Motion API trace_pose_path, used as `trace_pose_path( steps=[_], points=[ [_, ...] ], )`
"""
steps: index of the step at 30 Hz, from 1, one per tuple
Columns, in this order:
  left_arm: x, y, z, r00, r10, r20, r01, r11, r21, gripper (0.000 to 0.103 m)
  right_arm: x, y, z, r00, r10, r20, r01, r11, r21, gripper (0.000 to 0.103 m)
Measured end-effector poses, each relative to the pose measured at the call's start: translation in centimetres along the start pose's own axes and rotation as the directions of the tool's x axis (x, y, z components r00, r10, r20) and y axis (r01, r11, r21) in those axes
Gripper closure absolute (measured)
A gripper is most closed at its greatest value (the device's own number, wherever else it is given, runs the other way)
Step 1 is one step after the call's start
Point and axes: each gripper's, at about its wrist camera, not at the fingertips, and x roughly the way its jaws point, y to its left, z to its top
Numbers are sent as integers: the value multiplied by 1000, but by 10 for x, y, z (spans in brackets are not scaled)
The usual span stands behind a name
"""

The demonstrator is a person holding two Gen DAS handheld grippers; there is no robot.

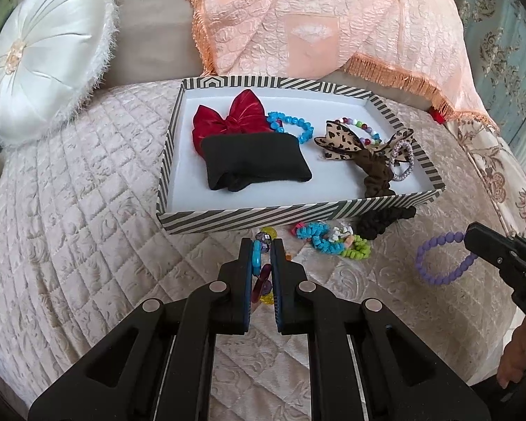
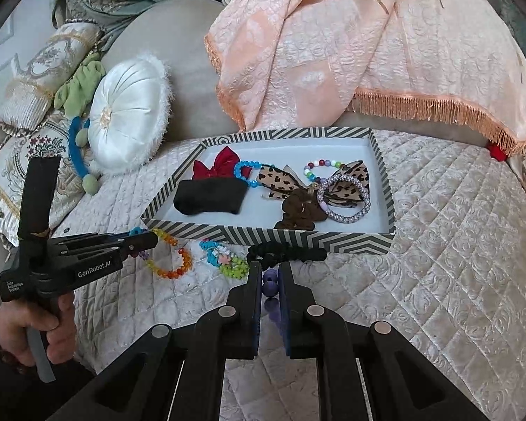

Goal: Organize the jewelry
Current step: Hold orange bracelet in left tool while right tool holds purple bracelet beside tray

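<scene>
A striped box lid [image 1: 280, 212] [image 2: 263, 236] lies on the quilted bed. It holds a red bow [image 1: 228, 121], a black cloth [image 1: 256, 161], a blue bead bracelet [image 1: 294, 126], a leopard bow [image 1: 336, 140], a brown scrunchie [image 1: 375, 175] and a silver ring band [image 2: 343, 198]. My left gripper [image 1: 263, 247] [image 2: 150, 240] is shut on a rainbow bead bracelet [image 2: 172, 259] [image 1: 259, 263] just before the lid. My right gripper [image 2: 270, 273] [image 1: 473, 238] is shut on a purple bead bracelet [image 1: 438, 263] [image 2: 270, 282], lifted off the quilt at the right.
Loose on the quilt before the lid lie a turquoise and green coil bracelet [image 1: 329, 242] and a black scrunchie [image 2: 287, 254]. A white round cushion [image 1: 49, 56] stands at the left, and a peach fringed cloth [image 1: 333, 28] hangs behind the lid.
</scene>
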Motion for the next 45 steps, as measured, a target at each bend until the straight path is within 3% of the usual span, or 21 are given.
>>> trace_pose_path(
  steps=[45],
  points=[
    [0, -3, -1, 1000, -11, 0, 11, 1000, 0, 95, 4, 4, 1, 1000, -20, -5, 20, 999, -28, 94]
  ],
)
